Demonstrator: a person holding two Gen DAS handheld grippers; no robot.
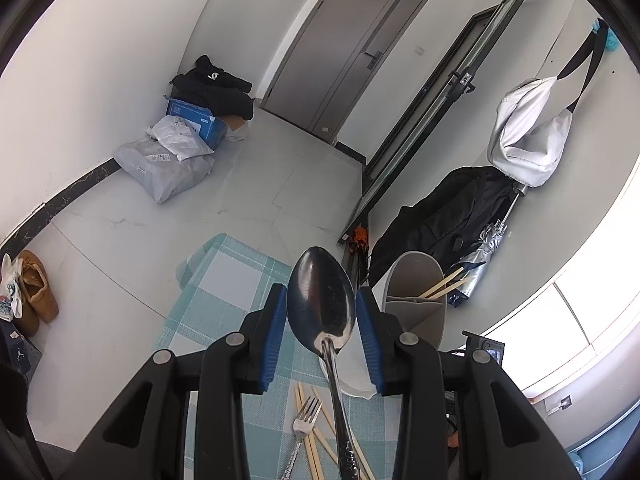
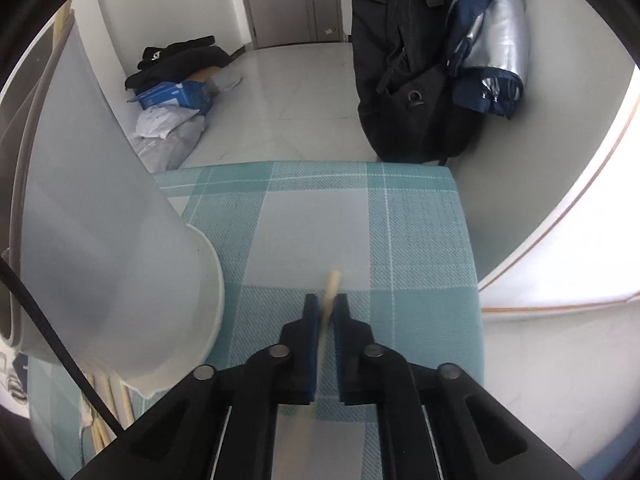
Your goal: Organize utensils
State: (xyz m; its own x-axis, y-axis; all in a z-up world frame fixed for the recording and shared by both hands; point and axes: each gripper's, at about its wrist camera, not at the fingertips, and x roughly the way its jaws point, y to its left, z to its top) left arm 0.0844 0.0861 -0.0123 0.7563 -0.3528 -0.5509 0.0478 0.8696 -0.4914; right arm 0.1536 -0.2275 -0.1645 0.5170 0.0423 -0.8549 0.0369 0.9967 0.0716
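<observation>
We hold a metal spoon (image 1: 322, 300) in the left hand-held gripper (image 1: 321, 304), jaws partly closed with the blue pads (image 1: 276, 320) against the edges of its bowl and the handle hanging back down toward the camera. Just beyond it to the right stands the grey utensil holder (image 1: 416, 312), divided into compartments, with two chopsticks (image 1: 442, 284) already leaning in a far one. The right hand-held gripper (image 2: 326, 300) is nearly shut on a single wooden chopstick (image 2: 330, 292), its tip blurred and poking out past the pads above the teal checked cloth (image 2: 420, 240) on the worktop. A fork (image 1: 306, 420) and more loose chopsticks (image 1: 320, 444) lie on the cloth below the left gripper, yet to be sorted. The main risk, as we judge it, is the spoon: pinched only across its curved, slick bowl, it could pivot or slip out under the weight of the handle. The thin chopstick might likewise twist between the pads, miss its compartment, or knock the holder, which stands close by on the left in the right wrist view.
</observation>
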